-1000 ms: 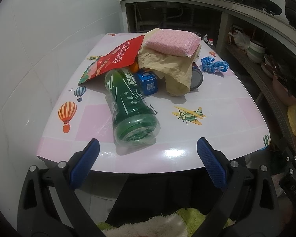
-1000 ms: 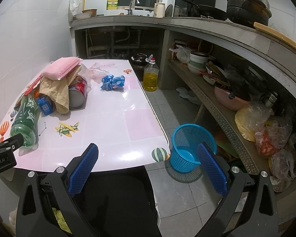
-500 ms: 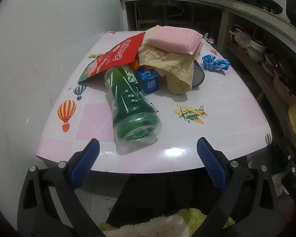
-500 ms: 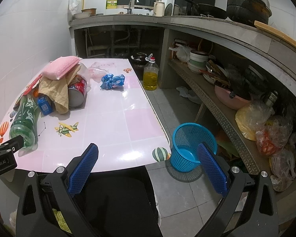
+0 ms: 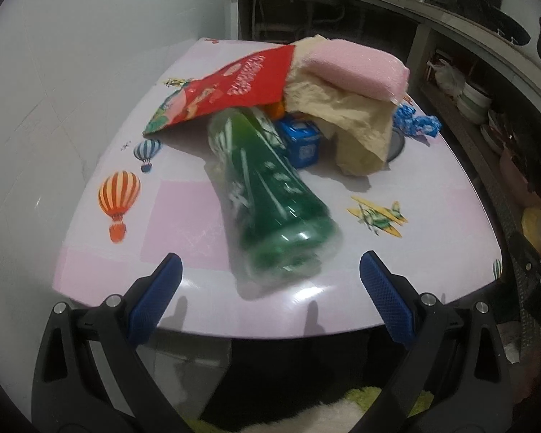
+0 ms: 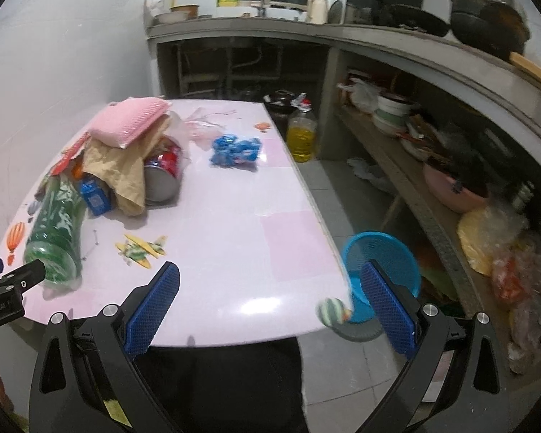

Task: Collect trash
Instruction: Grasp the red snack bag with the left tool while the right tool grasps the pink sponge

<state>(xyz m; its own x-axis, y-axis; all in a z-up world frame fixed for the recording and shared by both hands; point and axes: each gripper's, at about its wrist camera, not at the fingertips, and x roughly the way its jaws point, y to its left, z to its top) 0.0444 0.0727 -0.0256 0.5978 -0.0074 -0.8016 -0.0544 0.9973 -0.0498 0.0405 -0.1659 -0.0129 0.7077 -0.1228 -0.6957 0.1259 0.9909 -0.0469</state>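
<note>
Your left tool (image 5: 267,292) has closed in on the green bottle (image 5: 270,198) lying at the bench's near edge; fingers spread, empty. Right tool (image 6: 268,305) likewise released. Nothing collected yet.

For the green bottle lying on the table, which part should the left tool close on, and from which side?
Probably the wide lower body of the green bottle, just behind its base, coming from the near table edge. It lies on its side, base toward the open left tool, its neck end buried under the red packet.
</note>
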